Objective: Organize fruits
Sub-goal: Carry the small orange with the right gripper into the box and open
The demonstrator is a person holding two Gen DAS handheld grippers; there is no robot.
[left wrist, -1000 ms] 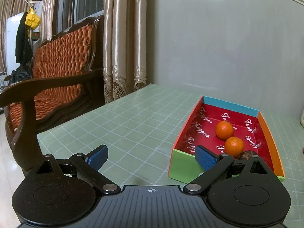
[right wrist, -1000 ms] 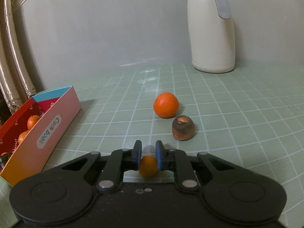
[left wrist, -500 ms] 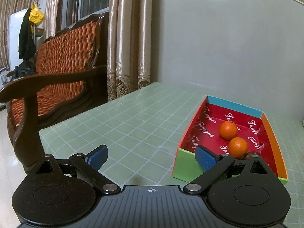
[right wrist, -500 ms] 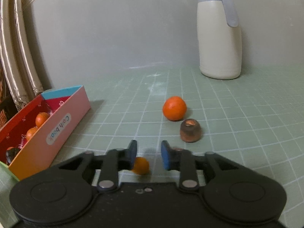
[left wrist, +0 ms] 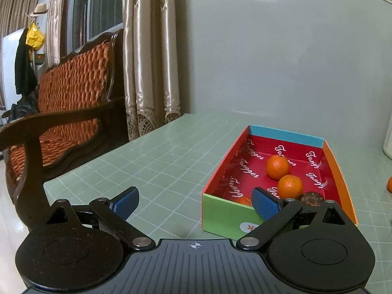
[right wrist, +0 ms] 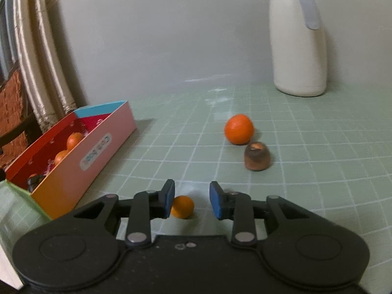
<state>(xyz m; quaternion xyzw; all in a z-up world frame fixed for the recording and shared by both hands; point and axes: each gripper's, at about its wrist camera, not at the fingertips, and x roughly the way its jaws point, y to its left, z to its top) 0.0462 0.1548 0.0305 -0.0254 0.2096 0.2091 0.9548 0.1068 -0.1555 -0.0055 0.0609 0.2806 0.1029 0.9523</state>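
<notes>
A colourful paper box (left wrist: pixel 225 210) with a red inside stands on the green grid mat. It holds two oranges (left wrist: pixel 278 167) (left wrist: pixel 290 186) and a dark brown fruit (left wrist: pixel 312 199). My left gripper (left wrist: pixel 196 201) hangs open and empty just in front of the box's near left corner. My right gripper (right wrist: pixel 192 199) is low over the mat with its jaws opening. A small orange (right wrist: pixel 182 207) lies between them beside the left pad, and the right pad is clear of it. Farther on lie a bigger orange (right wrist: pixel 238 132) and a brown fruit (right wrist: pixel 257 156). The box (right wrist: pixel 85 156) is to the right gripper's left.
A cream thermos jug (right wrist: pixel 299 49) stands at the back right by the grey wall. A wooden sofa with orange cushions (left wrist: pixel 73 98) and curtains (left wrist: pixel 149 61) lie beyond the table's left edge.
My right gripper's jaws have spread and let go of the small orange, which now rests on the mat by the left pad. The left gripper has stayed open and almost still.
</notes>
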